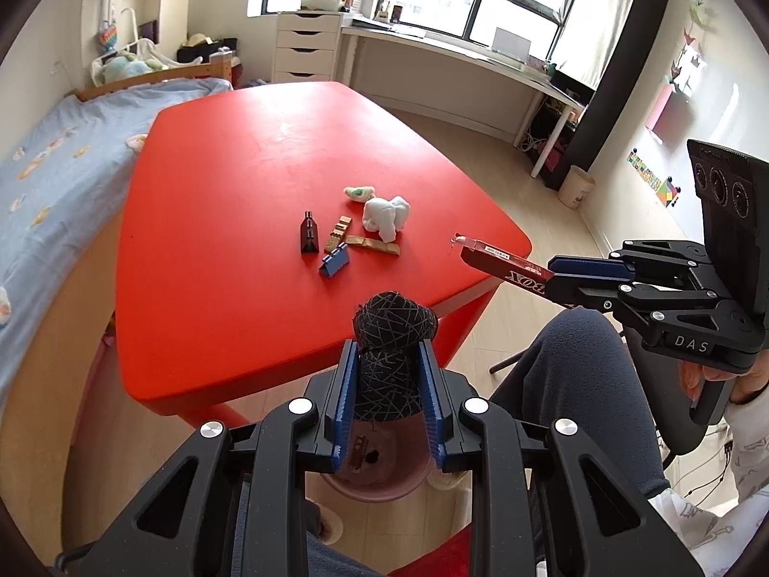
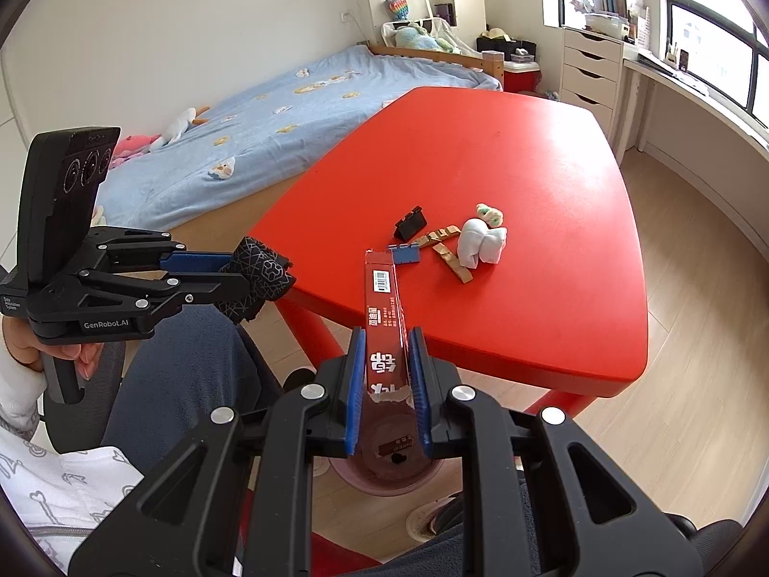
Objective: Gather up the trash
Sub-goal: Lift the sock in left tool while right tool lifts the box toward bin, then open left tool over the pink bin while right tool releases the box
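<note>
My left gripper [image 1: 389,365] is shut on a black crumpled wrapper with thin grey lines [image 1: 391,336], held off the near edge of the red table [image 1: 240,168]; it also shows in the right wrist view [image 2: 254,274]. My right gripper [image 2: 387,356] is shut on a long red snack wrapper [image 2: 384,307], also seen in the left wrist view [image 1: 504,264]. A pinkish bin [image 2: 384,466] sits on the floor below both grippers. On the table lie a crumpled white tissue [image 1: 384,216], a small green-white wad [image 1: 358,192] and brown paper strips [image 1: 370,243].
A black binder clip [image 1: 309,233] and a blue clip [image 1: 335,259] lie on the table beside the trash. A bed [image 1: 57,168] runs along the table's left side. My knees [image 1: 572,384] are under the grippers. A desk [image 1: 456,53] and drawers stand by the window.
</note>
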A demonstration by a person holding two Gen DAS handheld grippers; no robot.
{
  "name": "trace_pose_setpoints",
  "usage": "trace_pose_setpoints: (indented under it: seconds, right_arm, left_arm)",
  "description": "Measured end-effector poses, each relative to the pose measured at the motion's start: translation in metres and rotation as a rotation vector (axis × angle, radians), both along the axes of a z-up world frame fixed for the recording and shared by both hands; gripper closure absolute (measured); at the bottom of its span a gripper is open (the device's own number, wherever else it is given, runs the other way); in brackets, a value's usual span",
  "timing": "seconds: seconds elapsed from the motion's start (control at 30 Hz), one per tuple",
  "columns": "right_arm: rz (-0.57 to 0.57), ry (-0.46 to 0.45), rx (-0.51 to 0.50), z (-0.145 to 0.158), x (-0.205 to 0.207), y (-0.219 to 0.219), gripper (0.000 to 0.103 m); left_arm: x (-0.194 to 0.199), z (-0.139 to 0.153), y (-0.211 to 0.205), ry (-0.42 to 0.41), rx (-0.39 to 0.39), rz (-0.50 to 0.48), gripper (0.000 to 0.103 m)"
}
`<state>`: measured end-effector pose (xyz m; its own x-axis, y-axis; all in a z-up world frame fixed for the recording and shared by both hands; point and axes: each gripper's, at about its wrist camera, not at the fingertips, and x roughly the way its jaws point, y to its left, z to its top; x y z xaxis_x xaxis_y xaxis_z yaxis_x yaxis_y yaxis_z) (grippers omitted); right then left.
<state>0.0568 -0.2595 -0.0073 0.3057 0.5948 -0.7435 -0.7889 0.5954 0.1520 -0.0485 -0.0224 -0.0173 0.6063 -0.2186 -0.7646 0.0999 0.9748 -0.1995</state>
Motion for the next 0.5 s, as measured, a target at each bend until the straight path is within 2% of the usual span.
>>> trace_pose_setpoints:
  seconds: [0.5]
  right_arm:
    - [0.004, 0.045, 0.004, -0.014, -0.012, -0.002, 0.085]
  left_arm:
    - [-0.005, -0.009, -0.006, 0.019, -0.008, -0.020, 0.078]
